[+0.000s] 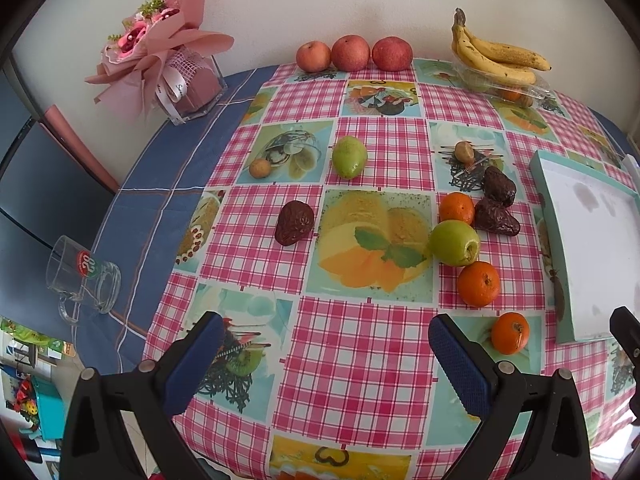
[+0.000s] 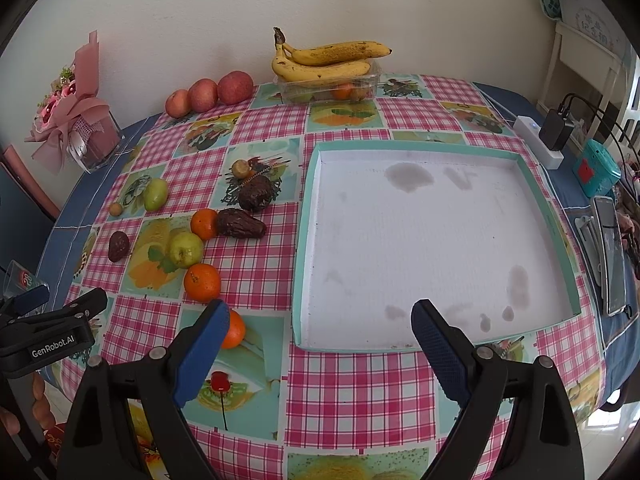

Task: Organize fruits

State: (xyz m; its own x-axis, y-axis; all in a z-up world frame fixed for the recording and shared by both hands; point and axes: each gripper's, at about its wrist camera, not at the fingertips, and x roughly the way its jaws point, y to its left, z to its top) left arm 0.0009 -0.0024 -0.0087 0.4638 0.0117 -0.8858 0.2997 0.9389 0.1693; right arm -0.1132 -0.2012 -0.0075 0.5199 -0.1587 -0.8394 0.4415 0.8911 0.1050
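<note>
Both grippers, left gripper and right gripper, gape wide and empty.
Sorting seems unstarted: white tray is bare; the near orange left of it looks the next pick.

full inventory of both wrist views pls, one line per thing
apples: 3, red, back edge by wall
bananas: bunch, yellow, on clear container
oranges: 3, loose, left of tray
green fruits: 2, mid table
wrinkled dark fruits: 3, brown
small round fruits: 2, tan
tray: 1, teal rim, white, empty
bouquet: pink, far left
glass mug: clear, left edge
charger on power strip: black on white, right
phone: right edge
left tool: open
right tool: open
</note>
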